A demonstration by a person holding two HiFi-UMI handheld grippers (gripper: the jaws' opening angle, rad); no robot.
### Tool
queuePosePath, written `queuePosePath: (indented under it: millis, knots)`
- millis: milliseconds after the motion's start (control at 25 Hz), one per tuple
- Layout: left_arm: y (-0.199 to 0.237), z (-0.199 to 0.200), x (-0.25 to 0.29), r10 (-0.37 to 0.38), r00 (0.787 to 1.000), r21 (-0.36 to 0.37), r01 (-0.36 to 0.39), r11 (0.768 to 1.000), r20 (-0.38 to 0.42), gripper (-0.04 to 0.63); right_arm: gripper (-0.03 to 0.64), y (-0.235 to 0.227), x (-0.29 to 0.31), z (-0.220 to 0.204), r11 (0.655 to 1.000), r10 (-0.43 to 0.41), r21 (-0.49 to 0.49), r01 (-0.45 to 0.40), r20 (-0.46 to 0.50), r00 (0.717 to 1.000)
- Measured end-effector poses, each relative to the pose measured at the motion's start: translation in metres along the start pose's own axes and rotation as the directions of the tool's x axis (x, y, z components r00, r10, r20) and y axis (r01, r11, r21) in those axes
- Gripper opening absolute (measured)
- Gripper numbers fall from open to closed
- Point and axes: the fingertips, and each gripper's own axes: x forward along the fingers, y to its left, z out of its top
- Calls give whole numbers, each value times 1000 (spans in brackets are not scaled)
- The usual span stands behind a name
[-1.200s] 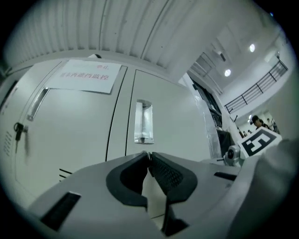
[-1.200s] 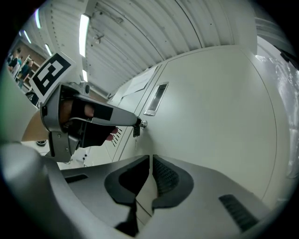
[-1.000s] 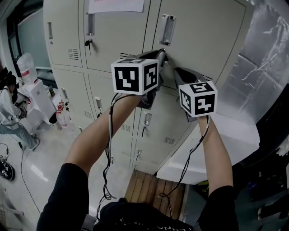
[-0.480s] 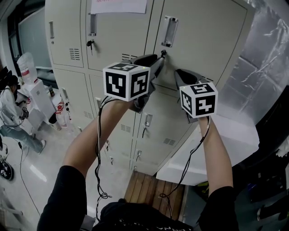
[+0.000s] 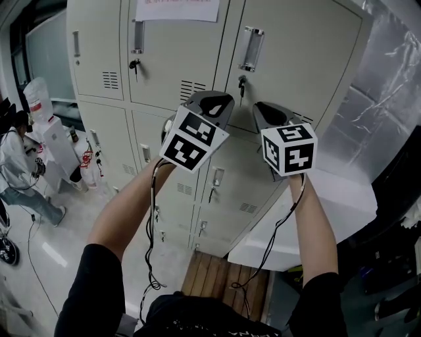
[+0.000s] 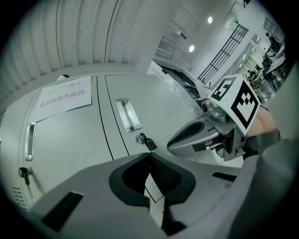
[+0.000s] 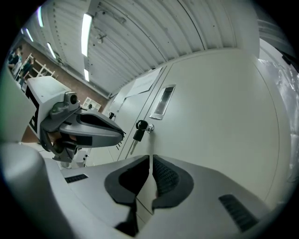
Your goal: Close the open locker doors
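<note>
Locker doors (image 5: 296, 66), three across; left gripper (image 6: 149, 158), right gripper (image 7: 150, 161)

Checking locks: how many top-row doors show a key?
2: middle key, on the door with the notice; right key, next door right. The leftmost door shows none clearly.

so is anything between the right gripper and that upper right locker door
Nothing visible. The right gripper, fingers shut, points straight at the locker door, just below the key in its lock, with only open air ahead. The left gripper hangs off to the side, level with the key, not in the path.
</note>
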Motion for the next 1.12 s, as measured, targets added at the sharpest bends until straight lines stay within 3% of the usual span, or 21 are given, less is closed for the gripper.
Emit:
queuePosePath:
  millis: [320, 600, 760, 1120]
  knots:
    - [-5, -11, -6, -63, 998, -24, 63, 998, -3, 20, 46, 14, -6, 6, 999, -37, -14, 37, 2, 999]
    - [-26, -27, -11, -112, 994, -36, 112, 993, 5, 20, 46, 25, -24, -13, 995, -99, -13, 99, -31, 995]
    - [-41, -33, -18, -117, 993, -78, 118, 990, 9, 20, 46, 31, -43, -24, 994, -111, -23, 110, -58, 992]
    - [-99, 4, -54, -108, 994, -65, 109, 992, 23, 20, 46, 35, -127, -19, 992, -120, -54, 118, -37, 992]
